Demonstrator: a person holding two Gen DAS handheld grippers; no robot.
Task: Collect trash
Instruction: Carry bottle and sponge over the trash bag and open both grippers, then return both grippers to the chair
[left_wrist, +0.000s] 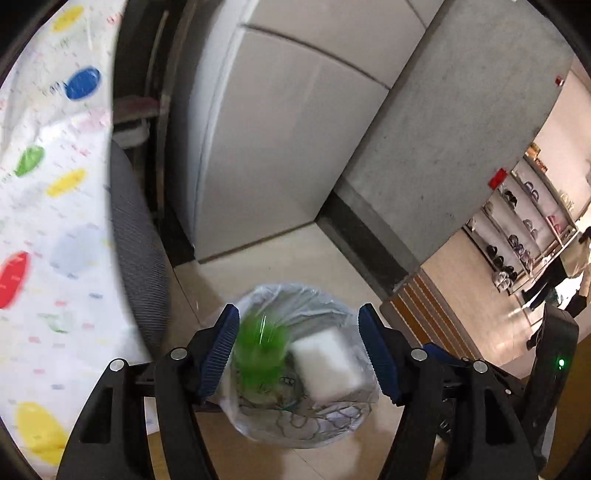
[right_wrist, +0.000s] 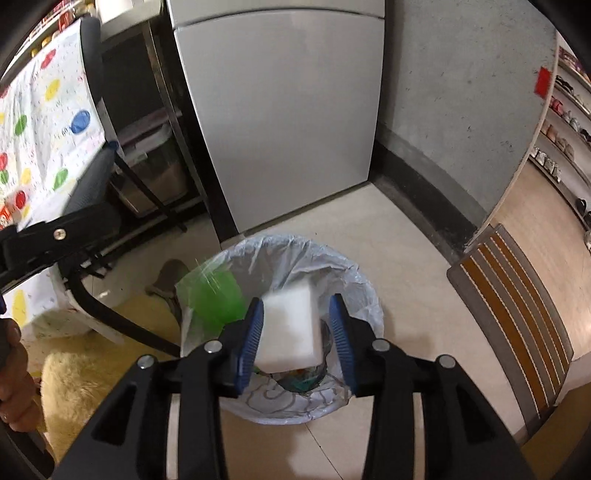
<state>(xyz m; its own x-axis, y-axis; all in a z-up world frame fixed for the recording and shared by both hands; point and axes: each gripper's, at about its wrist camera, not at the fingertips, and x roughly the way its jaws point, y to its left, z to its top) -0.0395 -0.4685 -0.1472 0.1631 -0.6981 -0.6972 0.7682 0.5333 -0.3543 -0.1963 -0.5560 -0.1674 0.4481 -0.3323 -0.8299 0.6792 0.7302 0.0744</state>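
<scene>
Left gripper (left_wrist: 299, 349): fingers (left_wrist: 218, 354) spread wide, holding nothing; a blurred green cup (left_wrist: 260, 350) lies in the gap between them, close to the left pad, with no visible contact, over the mouth of the trash bin (left_wrist: 295, 424). Right gripper (right_wrist: 297, 343): fingers (right_wrist: 251, 343) parted wider than the white sponge block (right_wrist: 290, 330) that sits between them; the block is tilted and blurred, a clear gap shows at the right pad, and contact at the left pad cannot be judged. Both items are above the bin, which is lined with a translucent plastic bag (right_wrist: 354, 280) and already contains crumpled refuse. In the right wrist view the green cup appears at the bin's left rim. The bin stands on a pale tiled floor (right_wrist: 406, 240) before a grey refrigerator (right_wrist: 280, 110). A table under a spotted cloth (left_wrist: 48, 221) lies to the left, a slatted wooden chair (right_wrist: 517, 314) to the right.
</scene>
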